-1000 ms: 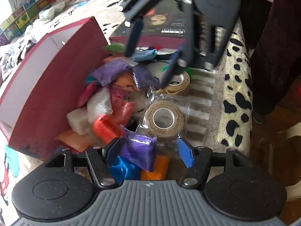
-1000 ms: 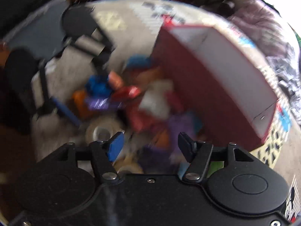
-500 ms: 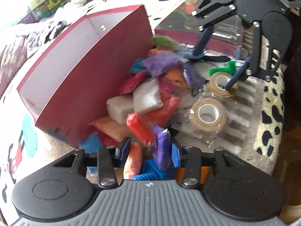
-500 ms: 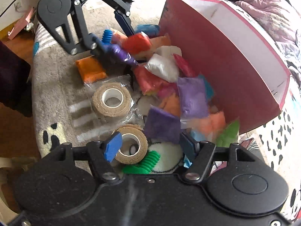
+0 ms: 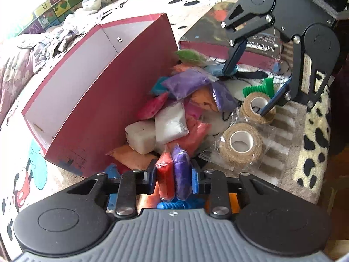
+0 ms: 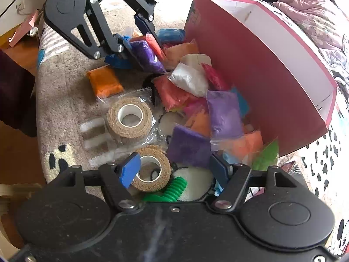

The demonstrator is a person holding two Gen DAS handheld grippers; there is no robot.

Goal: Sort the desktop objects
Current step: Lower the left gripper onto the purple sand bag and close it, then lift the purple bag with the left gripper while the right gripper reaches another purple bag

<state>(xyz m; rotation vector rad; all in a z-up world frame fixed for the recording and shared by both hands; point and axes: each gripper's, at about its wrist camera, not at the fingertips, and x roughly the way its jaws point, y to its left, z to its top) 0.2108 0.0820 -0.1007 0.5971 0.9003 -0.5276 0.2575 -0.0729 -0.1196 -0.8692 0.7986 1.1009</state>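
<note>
A pile of small coloured clay packets lies beside a red box with a white inside. My left gripper is shut on a red packet and a purple packet together; it also shows in the right wrist view. My right gripper is open, one finger over a tan tape roll by a green screw toy. It shows in the left wrist view.
A second tan tape roll in clear wrap lies on the rug. An orange packet lies apart at the left. A dark book lies behind the pile. The rug's spotted edge drops off at the right.
My left gripper has closed on the red and purple packets and swung toward the red box. My right gripper has come down over the far tape roll.
</note>
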